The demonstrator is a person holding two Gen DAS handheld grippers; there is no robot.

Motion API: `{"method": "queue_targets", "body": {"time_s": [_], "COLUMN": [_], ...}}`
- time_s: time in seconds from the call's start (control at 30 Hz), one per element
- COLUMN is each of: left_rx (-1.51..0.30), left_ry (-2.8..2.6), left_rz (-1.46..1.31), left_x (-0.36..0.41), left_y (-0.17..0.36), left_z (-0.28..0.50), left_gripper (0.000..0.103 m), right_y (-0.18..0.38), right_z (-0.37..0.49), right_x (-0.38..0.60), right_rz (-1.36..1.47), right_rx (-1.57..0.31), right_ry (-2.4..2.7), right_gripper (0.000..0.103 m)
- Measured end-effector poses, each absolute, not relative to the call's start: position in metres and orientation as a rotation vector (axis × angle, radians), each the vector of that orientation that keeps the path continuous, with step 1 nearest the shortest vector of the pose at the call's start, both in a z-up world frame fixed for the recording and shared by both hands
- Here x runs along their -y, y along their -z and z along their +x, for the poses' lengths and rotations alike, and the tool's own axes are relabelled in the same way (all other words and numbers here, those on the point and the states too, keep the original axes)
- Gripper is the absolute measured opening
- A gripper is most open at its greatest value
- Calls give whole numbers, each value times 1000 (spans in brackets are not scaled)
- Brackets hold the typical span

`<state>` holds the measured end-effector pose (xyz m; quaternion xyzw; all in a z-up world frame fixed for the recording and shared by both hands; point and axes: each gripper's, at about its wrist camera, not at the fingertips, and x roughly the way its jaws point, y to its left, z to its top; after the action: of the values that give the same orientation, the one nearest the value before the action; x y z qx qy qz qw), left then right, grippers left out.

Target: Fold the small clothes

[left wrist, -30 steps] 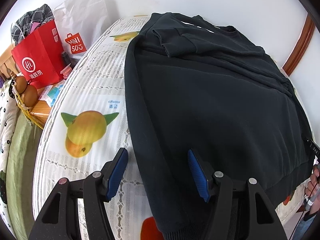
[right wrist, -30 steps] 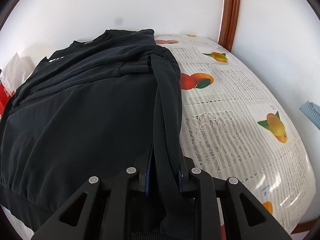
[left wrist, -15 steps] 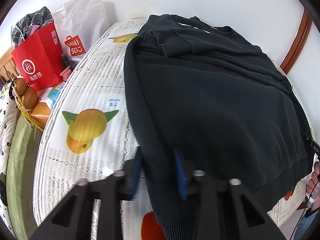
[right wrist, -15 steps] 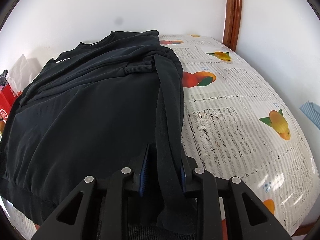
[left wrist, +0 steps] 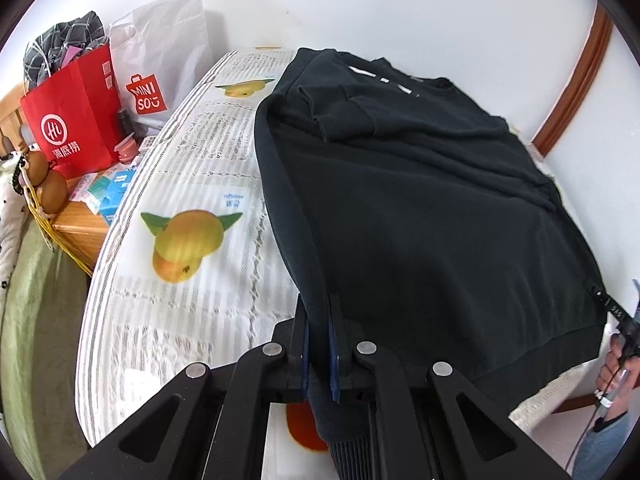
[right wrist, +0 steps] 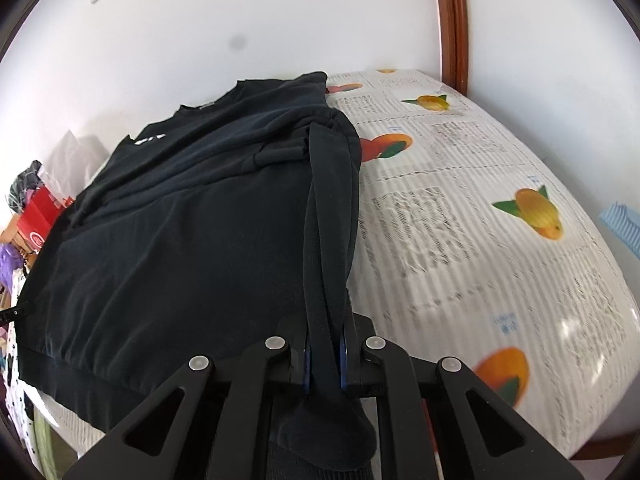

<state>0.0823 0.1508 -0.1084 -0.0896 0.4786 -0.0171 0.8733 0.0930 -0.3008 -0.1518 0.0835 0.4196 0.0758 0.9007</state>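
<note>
A black sweatshirt (left wrist: 420, 200) lies spread on the fruit-print mattress (left wrist: 192, 292), its sleeves folded across the chest. My left gripper (left wrist: 318, 344) is shut on the sweatshirt's left bottom corner, and the fabric rises taut into the jaws. My right gripper (right wrist: 324, 356) is shut on the sweatshirt's (right wrist: 192, 232) right bottom corner, with the ribbed hem hanging below the jaws. The near hem between the two corners is lifted off the mattress (right wrist: 500, 248).
A red paper bag (left wrist: 76, 116) and a white MINISO bag (left wrist: 160, 72) stand on a wooden bedside table (left wrist: 80, 228) left of the mattress. White walls close the far side. A brown wooden door frame (right wrist: 454, 20) stands at the right.
My left gripper was open around the left hem a second ago; it has closed on the fabric and lifted it. My right gripper stayed shut and rose slightly with its corner.
</note>
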Motion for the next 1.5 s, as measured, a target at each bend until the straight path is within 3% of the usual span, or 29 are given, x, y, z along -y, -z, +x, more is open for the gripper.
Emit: {"method": "queue_targets", "body": {"time_s": [0.43, 0.9, 1.27, 1.5], "left_rx": [-920, -760, -789, -850], "left_ry": [131, 130, 63, -5], "left_rz": [-276, -229, -185, -144], "left_x": [-158, -141, -146, -149], "left_y": [72, 16, 36, 71], "left_z": [68, 154, 239, 281], "left_gripper": [7, 7, 7, 8], "right_y": [104, 50, 55, 88], "right_z": [67, 148, 243, 293], "right_x": [317, 304, 286, 274], "right_rz": [234, 298, 333, 310], "right_rx": [-766, -614, -647, -713], "right_ry": [-235, -285, -275, -214], "right_gripper": [9, 9, 9, 9]}}
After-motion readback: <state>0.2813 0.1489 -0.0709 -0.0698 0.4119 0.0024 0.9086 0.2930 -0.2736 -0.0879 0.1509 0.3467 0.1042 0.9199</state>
